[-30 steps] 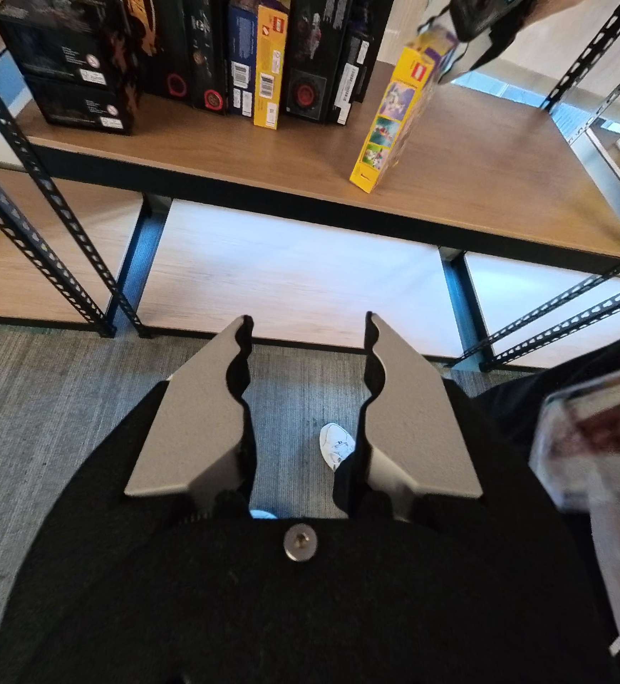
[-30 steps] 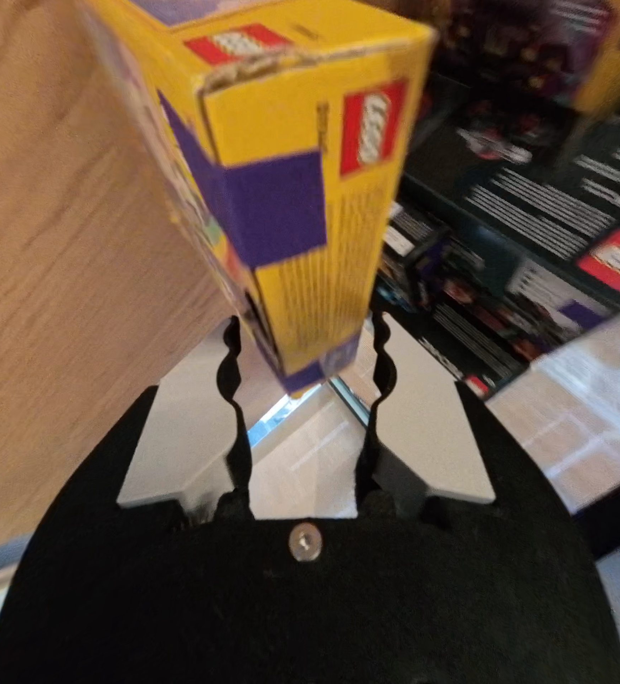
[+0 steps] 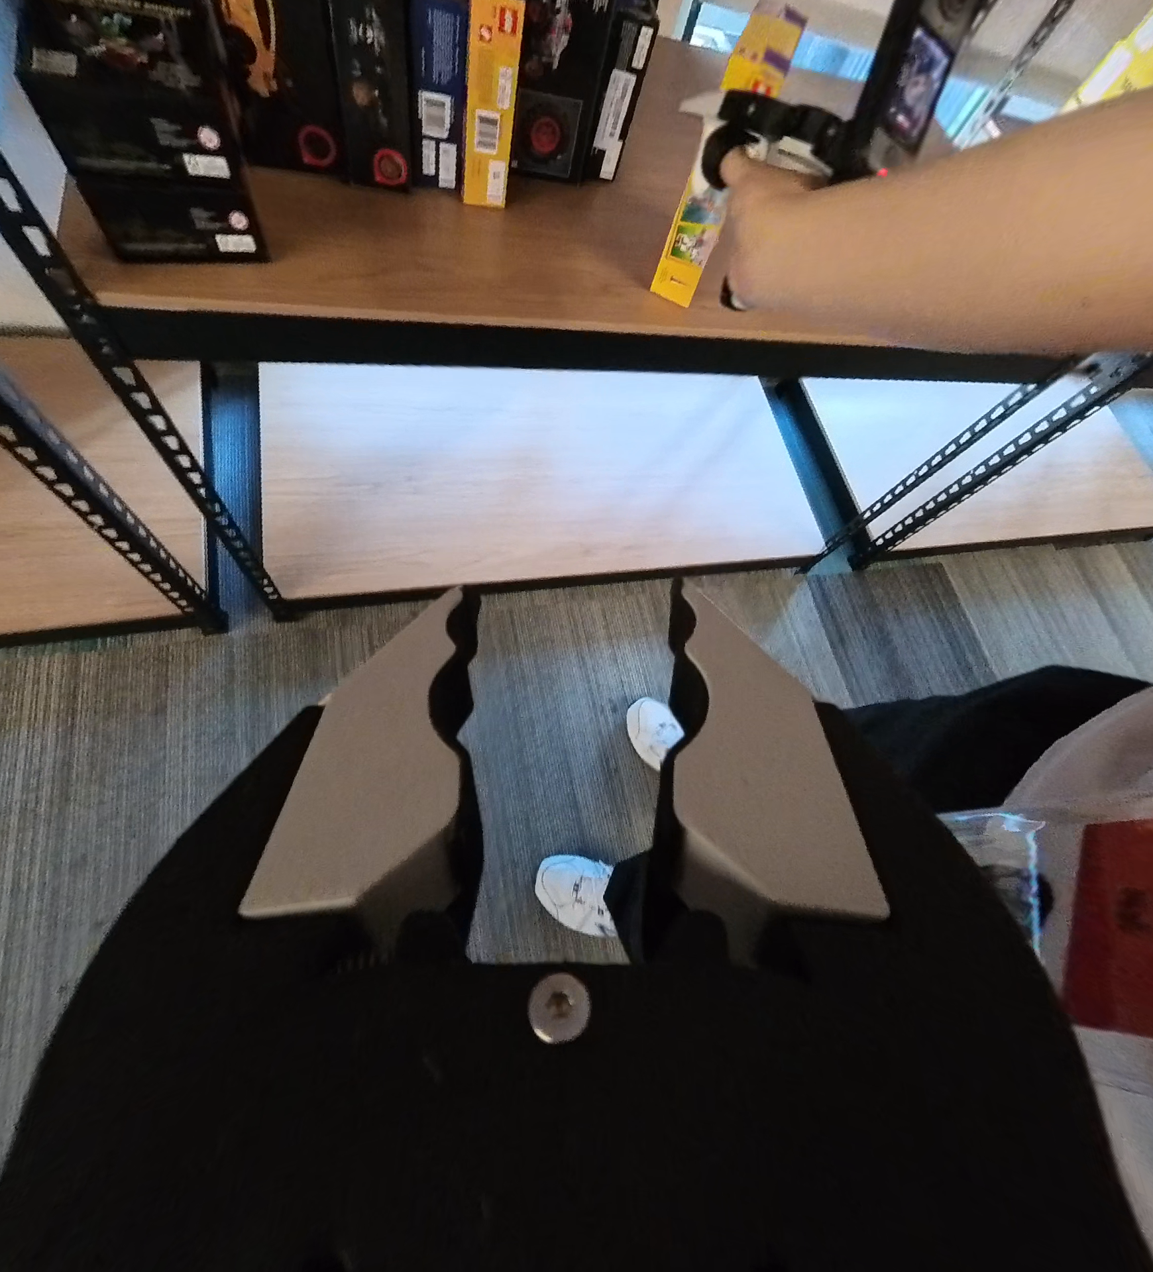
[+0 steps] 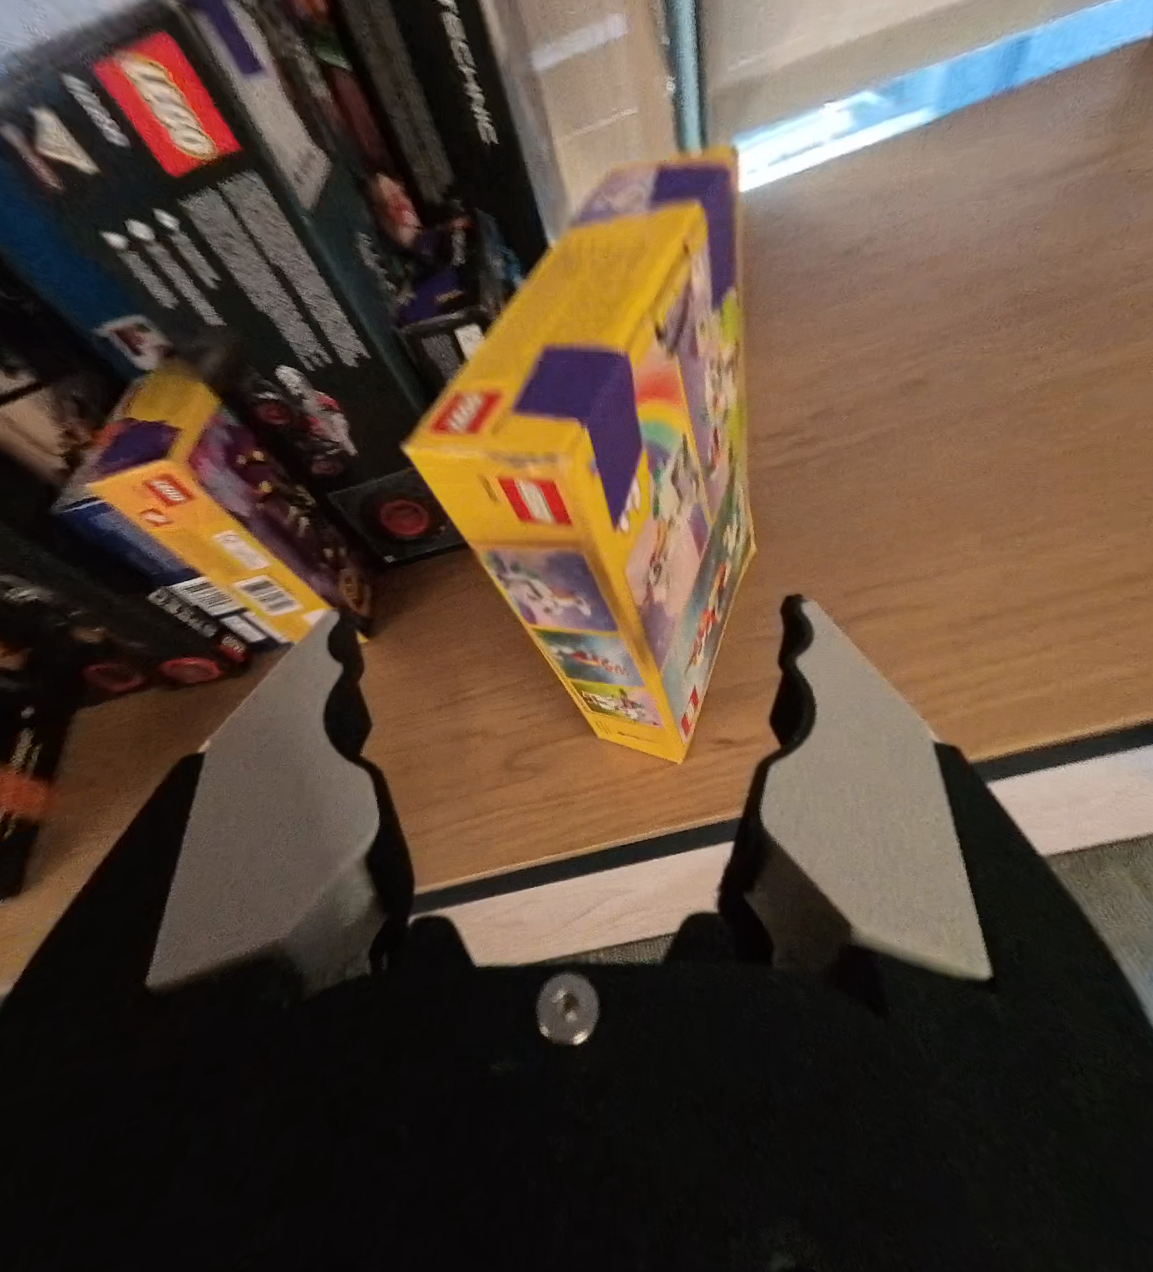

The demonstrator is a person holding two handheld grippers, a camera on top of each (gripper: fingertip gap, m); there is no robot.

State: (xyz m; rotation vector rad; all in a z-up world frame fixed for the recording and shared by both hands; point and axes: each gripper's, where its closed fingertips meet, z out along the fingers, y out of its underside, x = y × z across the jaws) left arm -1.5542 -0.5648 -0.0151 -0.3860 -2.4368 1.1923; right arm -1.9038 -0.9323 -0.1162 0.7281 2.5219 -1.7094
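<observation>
Now your right gripper (image 4: 570, 619) gapes, released, just short of the yellow box (image 4: 587, 468) upright on the wooden shelf (image 4: 973, 413); a nudge could topple it. Your left gripper (image 3: 574, 606) hangs parted, holding nothing, over carpet (image 3: 112, 757).

place: stockroom or shop | evidence: metal shelving (image 3: 112, 358), boxed toy sets (image 4: 229, 289)

The left wrist view is looking down from well back at the shelf's (image 3: 422, 275) front edge; the right is facing the same shelf (image 4: 973, 482) close up.
</observation>
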